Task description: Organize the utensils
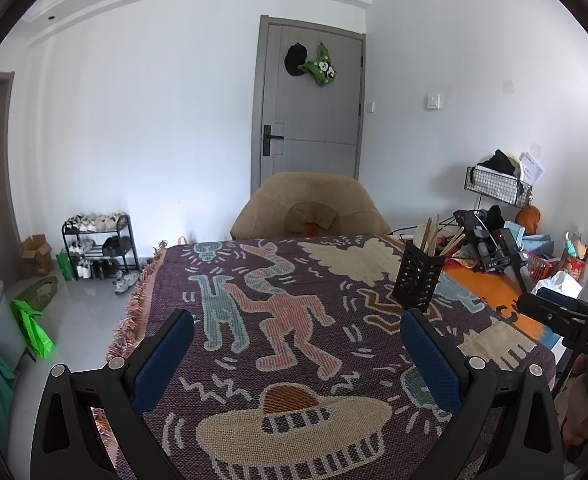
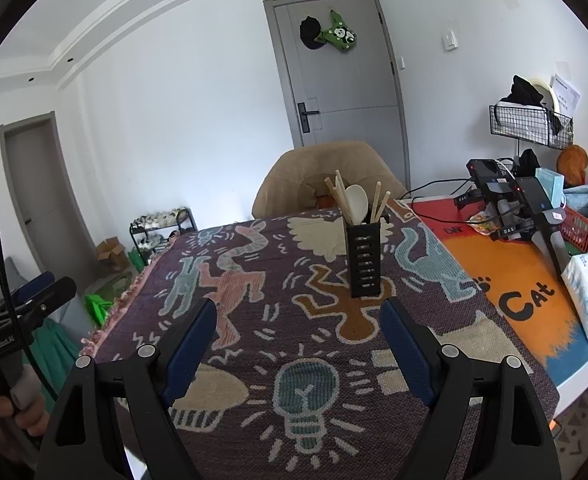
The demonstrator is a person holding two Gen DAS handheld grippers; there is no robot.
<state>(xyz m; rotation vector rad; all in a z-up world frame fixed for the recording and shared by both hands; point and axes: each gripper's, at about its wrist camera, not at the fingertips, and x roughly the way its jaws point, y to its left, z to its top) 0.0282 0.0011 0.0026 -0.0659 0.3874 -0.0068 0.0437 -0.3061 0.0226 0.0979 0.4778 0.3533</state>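
- We hold both claws low over the near edge of the surface (image 2: 506, 280), which is draped in a purple woven blanket with cartoon figures (image 2: 294, 320). Neither claw touches anything.
- The left claw (image 1: 297, 344) stands wide open with nothing between its blue-padded fingers (image 1: 161, 356); the right claw (image 2: 298, 336) is likewise spread wide and empty.
- The task's thing, a tall black slotted plastic utensil holder (image 2: 362, 258), stands upright on the blanket, well ahead of the right claw and slightly to the right of its centre line. In the left wrist view the same holder (image 1: 417, 276) sits off to the right, beyond the right-hand finger.
- Inside it we see pale wooden chopsticks (image 2: 344, 200) and a white spoon (image 2: 356, 198). Their long axes run nearly vertical, the upper ends fanning outward, the spoon's bowl uppermost.
- We see no loose utensils lying on the blanket, so we judge that this is either the very start or the finish of the task; the frames do not settle which.
- If work remains, the next move calls for a reach forward to the holder's mouth, lining a claw across one thin stick and closing gently without tipping the narrow holder.
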